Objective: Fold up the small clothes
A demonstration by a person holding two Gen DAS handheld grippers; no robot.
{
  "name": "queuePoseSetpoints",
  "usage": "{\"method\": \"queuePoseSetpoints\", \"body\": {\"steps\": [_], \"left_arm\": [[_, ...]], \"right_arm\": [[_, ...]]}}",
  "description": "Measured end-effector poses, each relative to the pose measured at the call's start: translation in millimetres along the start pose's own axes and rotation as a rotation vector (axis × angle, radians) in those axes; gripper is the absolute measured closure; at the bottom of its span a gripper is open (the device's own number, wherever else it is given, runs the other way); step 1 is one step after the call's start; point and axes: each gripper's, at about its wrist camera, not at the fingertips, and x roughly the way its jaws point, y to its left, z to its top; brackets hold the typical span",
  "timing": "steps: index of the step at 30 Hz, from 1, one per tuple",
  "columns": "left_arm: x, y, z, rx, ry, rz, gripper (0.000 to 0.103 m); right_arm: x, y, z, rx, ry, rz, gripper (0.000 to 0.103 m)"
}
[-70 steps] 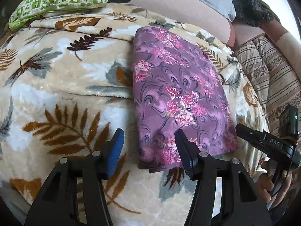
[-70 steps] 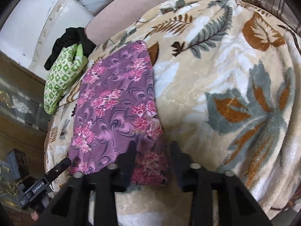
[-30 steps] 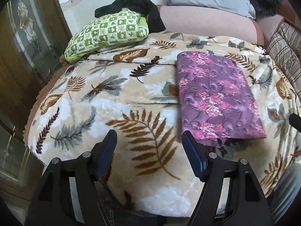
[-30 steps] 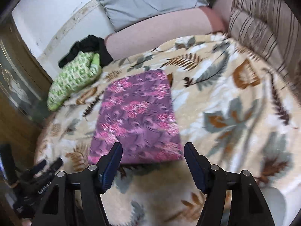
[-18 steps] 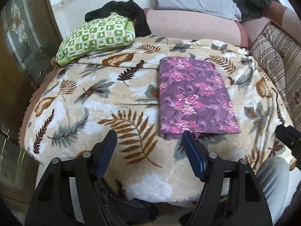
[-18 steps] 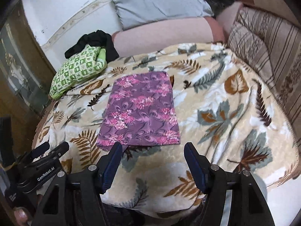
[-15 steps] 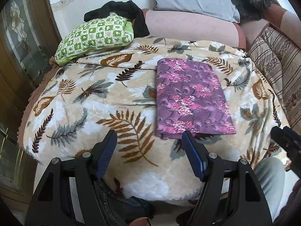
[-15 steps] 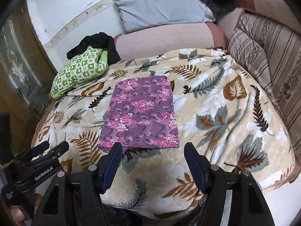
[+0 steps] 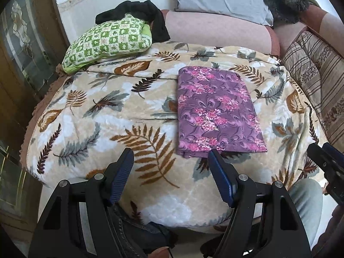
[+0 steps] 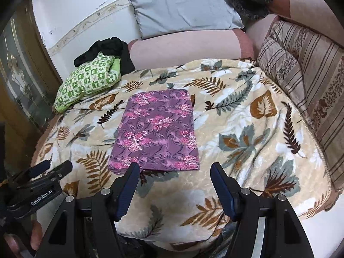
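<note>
While both tools hang over the near edge of the bed, the left gripper (image 9: 171, 161) and the right gripper (image 10: 175, 175) have their fingers spread wide and hold nothing. Just past them, the folded purple cloth (image 10: 157, 131) lies flat as a neat rectangle on the leaf-print blanket (image 10: 247, 133), apart from both grippers. Farther back, a green checked pillow (image 9: 107, 40) sits at the blanket's far left corner with a black garment (image 9: 137, 10) draped behind it, and a grey pillow (image 10: 182, 6) leans against the wall.
</note>
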Motion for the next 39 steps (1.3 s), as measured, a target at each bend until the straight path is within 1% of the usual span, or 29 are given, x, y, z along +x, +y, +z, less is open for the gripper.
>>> {"method": "queuePoseSetpoints", "body": {"steps": [14, 28, 39], "left_arm": [[-1, 0, 0, 0.011, 0.004, -0.018, 0.031], [-18, 0, 4, -0.009, -0.048, -0.023, 0.031], [-20, -2, 4, -0.002, -0.048, -0.031, 0.031]], "right_arm": [[-4, 2, 0, -0.01, -0.011, -0.006, 0.037], [-14, 6, 5, -0.031, -0.04, 0.006, 0.037], [-19, 5, 4, -0.021, -0.05, 0.01, 0.037]]}}
